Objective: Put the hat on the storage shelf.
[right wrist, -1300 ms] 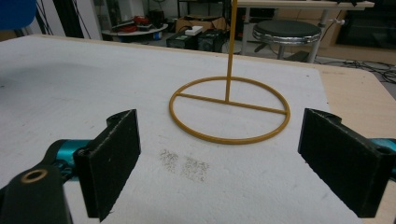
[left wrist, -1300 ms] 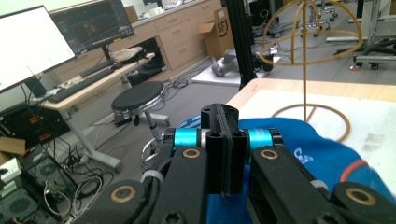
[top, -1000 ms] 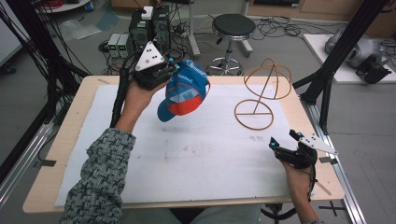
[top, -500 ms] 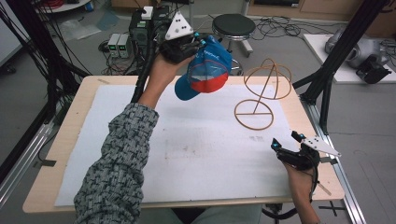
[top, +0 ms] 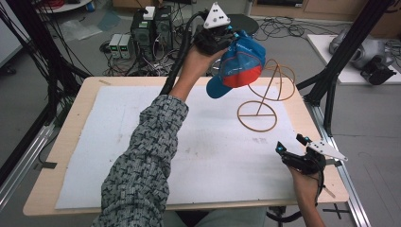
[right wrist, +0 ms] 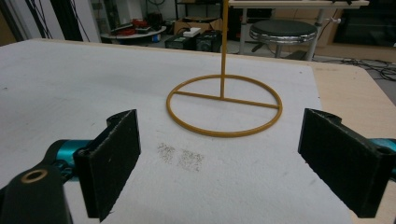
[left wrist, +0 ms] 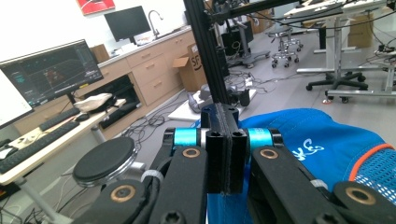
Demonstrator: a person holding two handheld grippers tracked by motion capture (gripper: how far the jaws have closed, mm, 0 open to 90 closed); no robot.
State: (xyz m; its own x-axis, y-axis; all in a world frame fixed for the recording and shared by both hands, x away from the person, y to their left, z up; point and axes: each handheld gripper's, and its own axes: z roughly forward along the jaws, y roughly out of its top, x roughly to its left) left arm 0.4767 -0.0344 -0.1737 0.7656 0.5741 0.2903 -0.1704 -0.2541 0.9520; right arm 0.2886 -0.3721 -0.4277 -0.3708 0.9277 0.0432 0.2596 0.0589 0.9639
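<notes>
A blue cap (top: pixel 239 64) with an orange-red mesh panel hangs high over the table's far edge, pinched by my left gripper (top: pixel 226 34), which is shut on its fabric. In the left gripper view the two jaws meet flat together over the blue cap (left wrist: pixel 327 149). Just right of the cap stands a yellow wire hat stand (top: pixel 269 90) with a round base ring (right wrist: pixel 224 105). My right gripper (top: pixel 291 144) rests low at the table's near right corner, open, its jaws far apart with nothing between them (right wrist: pixel 219 158).
A white sheet (top: pixel 142 142) covers the wooden table (top: pixel 61 156). Black frame posts (top: pixel 331 80) stand at the right and left of the table. A stool (right wrist: pixel 285 30) and electronics boxes (top: pixel 142 33) lie beyond the far edge.
My left gripper has carried the cap up and to the right, from over the table's far middle to beside the wire stand. The right gripper has stayed put.
</notes>
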